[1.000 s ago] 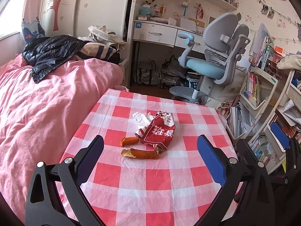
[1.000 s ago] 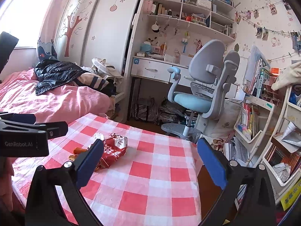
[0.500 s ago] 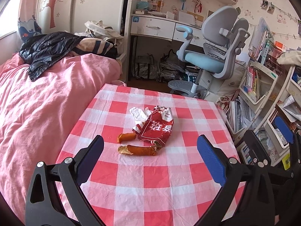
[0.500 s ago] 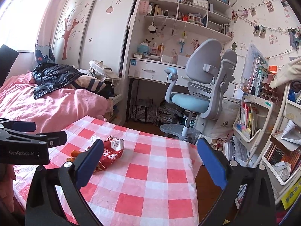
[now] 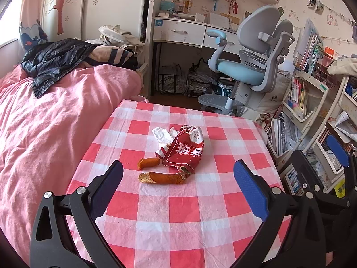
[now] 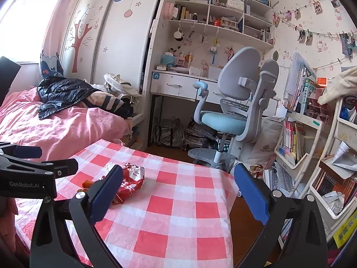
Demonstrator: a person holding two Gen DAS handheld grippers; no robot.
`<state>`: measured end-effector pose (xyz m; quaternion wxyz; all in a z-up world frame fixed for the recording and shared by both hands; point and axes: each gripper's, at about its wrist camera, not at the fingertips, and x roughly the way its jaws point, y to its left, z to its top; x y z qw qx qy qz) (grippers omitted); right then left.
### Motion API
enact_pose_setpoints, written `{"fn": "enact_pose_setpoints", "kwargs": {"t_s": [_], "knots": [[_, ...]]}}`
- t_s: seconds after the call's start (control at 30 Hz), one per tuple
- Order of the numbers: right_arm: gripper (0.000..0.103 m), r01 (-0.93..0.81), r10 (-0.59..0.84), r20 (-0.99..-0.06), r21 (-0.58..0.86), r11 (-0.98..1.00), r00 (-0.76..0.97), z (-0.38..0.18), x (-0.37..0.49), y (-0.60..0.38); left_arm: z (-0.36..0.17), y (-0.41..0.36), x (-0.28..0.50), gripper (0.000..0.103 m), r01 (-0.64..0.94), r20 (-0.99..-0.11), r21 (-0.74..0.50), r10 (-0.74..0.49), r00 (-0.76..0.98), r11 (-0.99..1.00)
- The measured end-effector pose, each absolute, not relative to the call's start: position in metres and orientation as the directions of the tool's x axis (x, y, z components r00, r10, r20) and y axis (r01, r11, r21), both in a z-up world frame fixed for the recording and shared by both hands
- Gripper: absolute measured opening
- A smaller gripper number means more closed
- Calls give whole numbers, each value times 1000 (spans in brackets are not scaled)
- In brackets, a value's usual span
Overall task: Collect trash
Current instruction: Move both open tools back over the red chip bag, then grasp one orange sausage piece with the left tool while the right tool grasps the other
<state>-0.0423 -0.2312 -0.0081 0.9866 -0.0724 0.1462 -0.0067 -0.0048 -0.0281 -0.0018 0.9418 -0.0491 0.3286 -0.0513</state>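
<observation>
Filling the left side of both views, a bed with a pink duvet (image 5: 51, 120) carries a black puffer jacket (image 5: 53, 62) near its far end, and beyond it stand a white desk with drawers (image 5: 178, 31) and a grey swivel chair with a light blue seat (image 5: 250, 67). White bookshelves (image 5: 308, 102) crowded with books line the right wall. Close to the cameras, a table under a red-and-white checked cloth (image 5: 169, 210) sits just beside the bed, and all the trash lies on its middle part. The largest piece is a crumpled red snack bag (image 5: 185, 151) with white lettering; a crumpled white tissue (image 5: 162, 134) touches its far left edge. Two orange peel pieces lie on the near left of the bag: a long orange peel strip (image 5: 162, 177), whose right end reaches the bag's torn corner, and a short orange peel piece (image 5: 148, 162) just behind it. The left gripper (image 5: 178, 178) hangs above the near half of the table with its jaws spread wide and nothing between them, the trash lying just ahead. The right gripper (image 6: 178, 183) is likewise wide and empty, held toward the table's right side, with the red bag partly hidden behind its left finger.
</observation>
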Motion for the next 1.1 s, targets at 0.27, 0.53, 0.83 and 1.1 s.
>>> {"fn": "enact_pose_setpoints", "kwargs": {"t_s": [0.27,0.53,0.83,1.1], "knots": [[95,2,-45,-283,-148,989,958,-5,-42,-236,2,-32,-7,96,82,-612,-148,-156,775,986],[95,7,-49,-280,-152,988,959,-6,-42,-238,3,-30,-5,96,97,-614,-168,-181,768,981],[95,7,-51,-282,-152,988,958,-6,-42,-240,4,-30,-3,96,131,-615,-207,-233,753,970],[95,6,-50,-286,-153,988,957,-7,-42,-241,3,-34,-3,96,143,-618,-209,-244,748,967]]}}
